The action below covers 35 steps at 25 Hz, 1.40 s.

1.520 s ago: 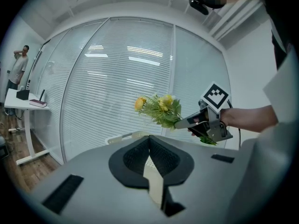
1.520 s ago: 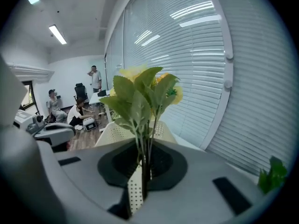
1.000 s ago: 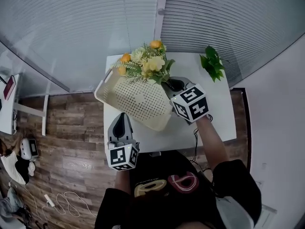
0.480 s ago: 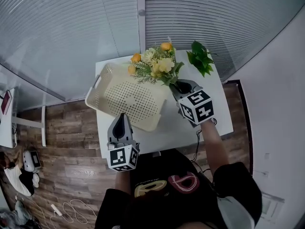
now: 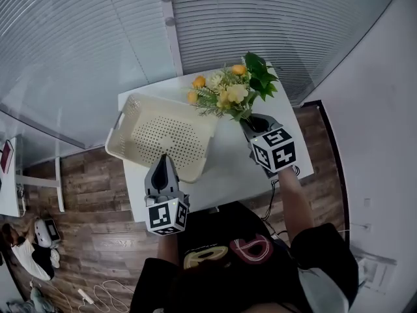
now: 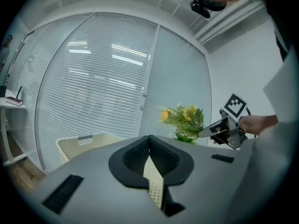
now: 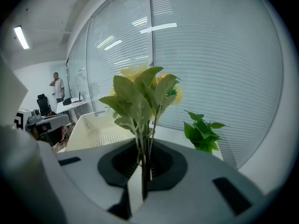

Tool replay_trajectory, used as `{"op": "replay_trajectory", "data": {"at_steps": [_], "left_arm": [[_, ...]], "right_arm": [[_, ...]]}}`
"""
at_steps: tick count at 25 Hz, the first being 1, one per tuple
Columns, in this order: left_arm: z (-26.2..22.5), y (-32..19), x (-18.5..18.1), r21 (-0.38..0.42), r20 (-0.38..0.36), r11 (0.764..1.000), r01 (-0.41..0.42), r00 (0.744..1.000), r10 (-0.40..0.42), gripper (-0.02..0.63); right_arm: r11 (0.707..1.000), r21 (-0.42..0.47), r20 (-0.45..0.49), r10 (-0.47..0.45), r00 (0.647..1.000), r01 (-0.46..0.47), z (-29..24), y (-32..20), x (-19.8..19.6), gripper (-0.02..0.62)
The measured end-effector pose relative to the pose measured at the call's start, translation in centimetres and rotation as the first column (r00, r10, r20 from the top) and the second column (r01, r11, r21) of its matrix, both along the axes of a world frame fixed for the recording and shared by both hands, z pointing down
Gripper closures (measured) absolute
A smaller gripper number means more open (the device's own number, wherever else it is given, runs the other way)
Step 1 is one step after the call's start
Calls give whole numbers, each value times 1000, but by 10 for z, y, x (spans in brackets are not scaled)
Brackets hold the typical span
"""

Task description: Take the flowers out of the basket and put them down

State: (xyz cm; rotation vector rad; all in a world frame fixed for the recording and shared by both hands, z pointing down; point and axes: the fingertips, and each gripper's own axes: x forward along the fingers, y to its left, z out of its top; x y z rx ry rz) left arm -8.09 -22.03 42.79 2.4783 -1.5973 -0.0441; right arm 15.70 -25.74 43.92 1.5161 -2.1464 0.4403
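The bunch of yellow and orange flowers stands upright in the air over the white table, to the right of the cream perforated basket. My right gripper is shut on its stems, which rise between the jaws in the right gripper view. At the basket's near wall is my left gripper, with a strip of the perforated wall pinched between its jaws. The basket's inside shows nothing in it.
A green leafy sprig sits at the table's far right corner, just behind the flowers, also in the right gripper view. Blinds-covered glass walls stand behind the table. Wood floor lies to the left. A person stands far off.
The flowers have moved right, off the basket's far corner and out over the table beside the green sprig. The basket now sits flatter. Both grips have stayed the same.
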Motion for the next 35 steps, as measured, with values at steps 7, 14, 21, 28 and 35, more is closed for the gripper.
{"op": "replay_trajectory", "data": {"at_steps": [7,14,21,28,35], "left_arm": [[0,5,30,5,9,999,-38,999,38,589],[2,11,51,-1,15,999,-46,999,46,589],[7,15,61,-8,26,999,-32,999,32,589],[7,18,69,-9,43,1000,-23,999,23,589],[9,17,61,-13,53,1000,18,998,-17,589]], "right_arm": [[997,-31,6,71,997,-71,20,15,40,561],[990,-92,7,104,995,-103,50,31,68,561],[974,-179,21,148,989,-142,94,42,86,561],[954,-256,14,166,986,-157,138,46,86,561],[928,-316,0,205,979,-195,175,46,93,561]]}}
